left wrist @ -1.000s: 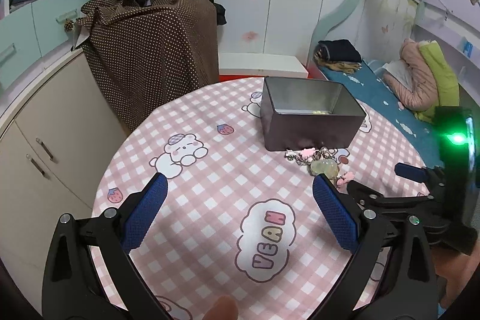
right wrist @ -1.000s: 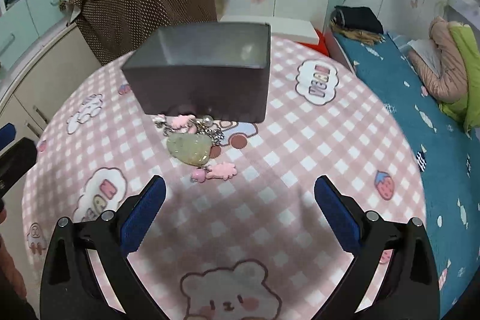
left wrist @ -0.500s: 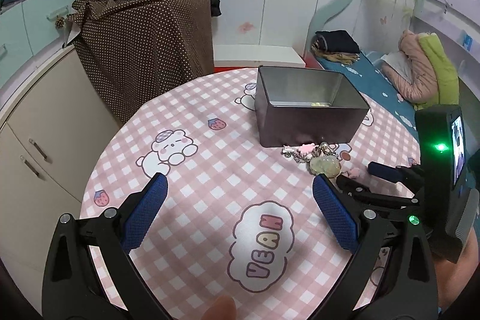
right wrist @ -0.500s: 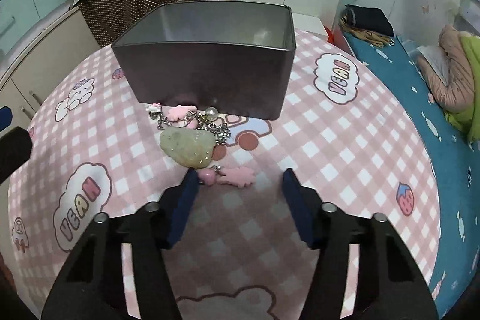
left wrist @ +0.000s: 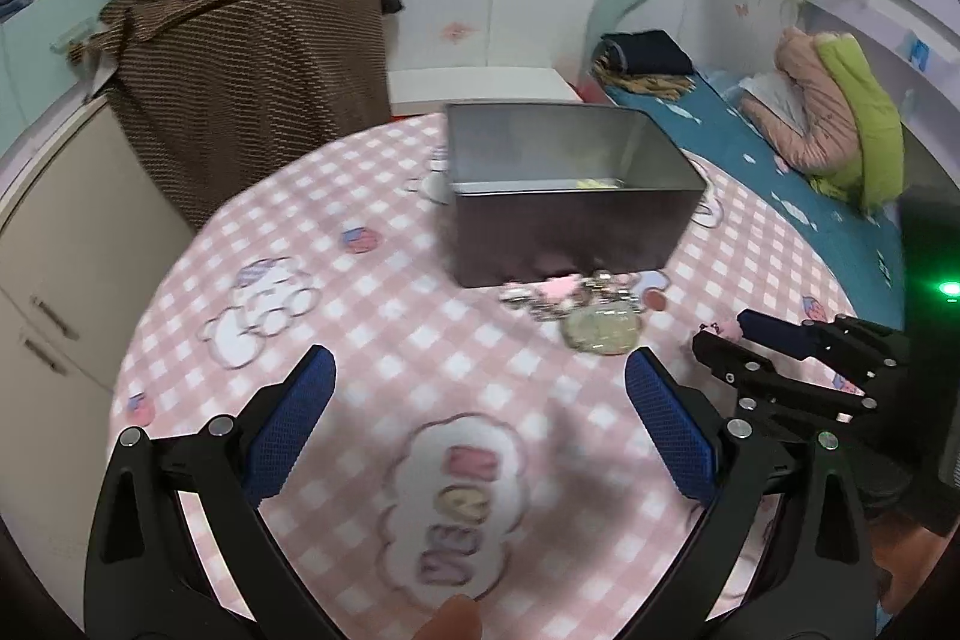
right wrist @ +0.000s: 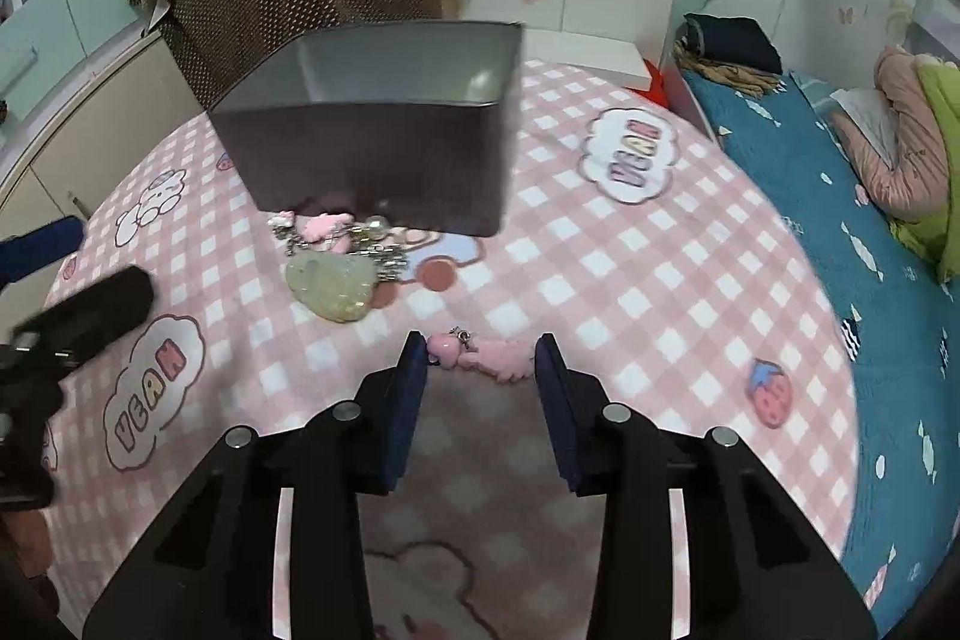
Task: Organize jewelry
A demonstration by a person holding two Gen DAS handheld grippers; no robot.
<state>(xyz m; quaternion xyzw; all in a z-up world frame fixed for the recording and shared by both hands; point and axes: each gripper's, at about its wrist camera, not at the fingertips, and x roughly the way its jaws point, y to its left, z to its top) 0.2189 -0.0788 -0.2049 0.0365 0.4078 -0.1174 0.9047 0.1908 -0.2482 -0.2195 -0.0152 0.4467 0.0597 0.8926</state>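
Note:
A grey metal tin (left wrist: 570, 196) stands on the pink checked tablecloth (left wrist: 390, 328); it also shows in the right wrist view (right wrist: 384, 130). In front of it lie a pale green stone pendant (right wrist: 333, 286) with chain and small pink charms (right wrist: 324, 226). A pink charm (right wrist: 480, 358) lies on the cloth between the tips of my right gripper (right wrist: 480, 364), whose jaws are partly closed around it, a gap still on each side. My left gripper (left wrist: 480, 400) is open and empty above the cloth, nearer than the pendant (left wrist: 600, 331). The right gripper shows at its right (left wrist: 762, 340).
The round table ends at a blue bed (right wrist: 840, 196) on the right with folded clothes (right wrist: 732, 46). A brown dotted cover (left wrist: 252, 88) drapes furniture behind the table. Cabinets (left wrist: 54, 232) stand at the left.
My right gripper has moved forward and down to the pink charm and narrowed its jaws around it. My left gripper has stayed open and drifted slightly.

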